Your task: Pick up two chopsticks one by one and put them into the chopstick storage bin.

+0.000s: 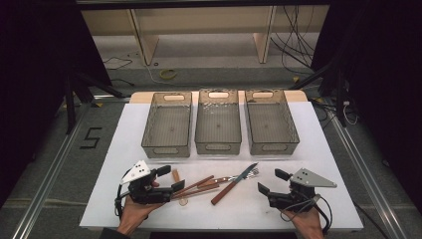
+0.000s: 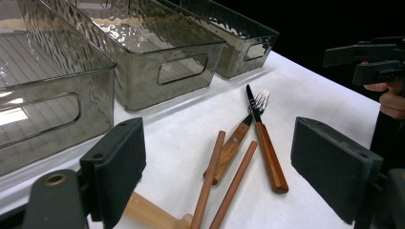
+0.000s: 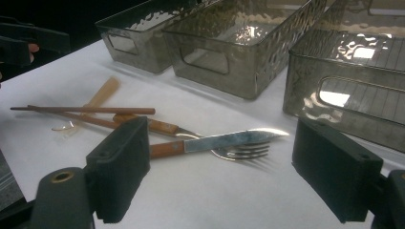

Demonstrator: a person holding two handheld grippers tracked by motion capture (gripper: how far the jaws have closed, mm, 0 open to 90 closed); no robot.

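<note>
Nearest the camera: left gripper (image 1: 169, 178), jaws spread wide, nothing between them, hovering at the left end of the cutlery heap. Right gripper (image 1: 269, 181) likewise released and empty, just right of the heap.

Heap lies on the near middle of the white table (image 1: 124, 139), near side of the bins:
- 1 knife (image 1: 234, 185), wooden handle, steel blade pointing far-right, lying across the fork
- 1 fork (image 2: 258, 102), wooden handle, tines under the blade
- 2 chopsticks (image 1: 196, 186), thin brown rods side by side
- 1 pale spoon (image 3: 98, 100), partly beneath the rods

Handling, judged: all light and stiff. Blade and tines slick; wooden handles give better purchase, so take the knife mid-handle. Chopsticks likely roll; pinch across the shaft.

3 smoky clear bins (image 1: 218, 122) in a row, far side, all empty
</note>
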